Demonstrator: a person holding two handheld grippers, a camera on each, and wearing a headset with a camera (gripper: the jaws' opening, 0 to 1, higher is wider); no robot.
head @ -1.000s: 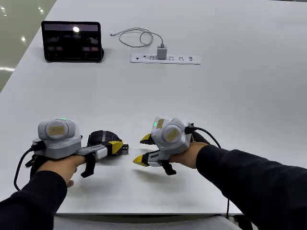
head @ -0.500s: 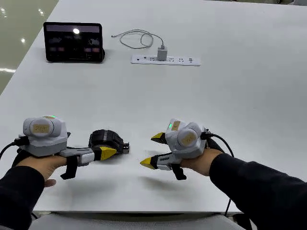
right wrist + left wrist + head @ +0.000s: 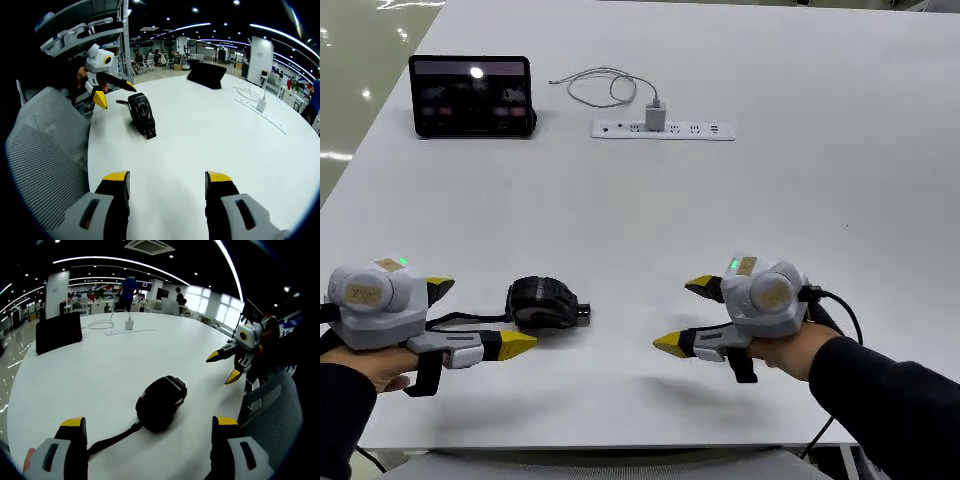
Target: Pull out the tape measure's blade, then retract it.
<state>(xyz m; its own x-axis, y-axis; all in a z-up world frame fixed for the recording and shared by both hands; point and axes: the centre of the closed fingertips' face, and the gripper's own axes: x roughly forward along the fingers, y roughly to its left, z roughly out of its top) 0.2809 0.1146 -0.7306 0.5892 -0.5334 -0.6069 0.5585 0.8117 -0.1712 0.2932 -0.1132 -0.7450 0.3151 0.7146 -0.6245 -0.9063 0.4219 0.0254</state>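
A black tape measure (image 3: 543, 301) lies on the white table (image 3: 740, 200), its blade fully in and a black wrist strap trailing to the left. My left gripper (image 3: 475, 318) stands open just left of it, apart from the case, with the tape measure (image 3: 161, 401) lying ahead between its yellow-tipped jaws. My right gripper (image 3: 686, 314) is open too, well to the right of the case with bare table between. From that side the tape measure (image 3: 142, 114) lies far ahead, and the left gripper (image 3: 111, 86) shows beyond it.
At the back left of the table stands a dark tablet (image 3: 471, 96). A white power strip (image 3: 663, 130) with a plugged charger and coiled cable lies at the back centre. A mesh chair (image 3: 45, 160) sits at the near table edge.
Both grippers have drawn apart: the left one let go of the tape measure and backed off left, the right one moved away to the right. The tape measure stays put.
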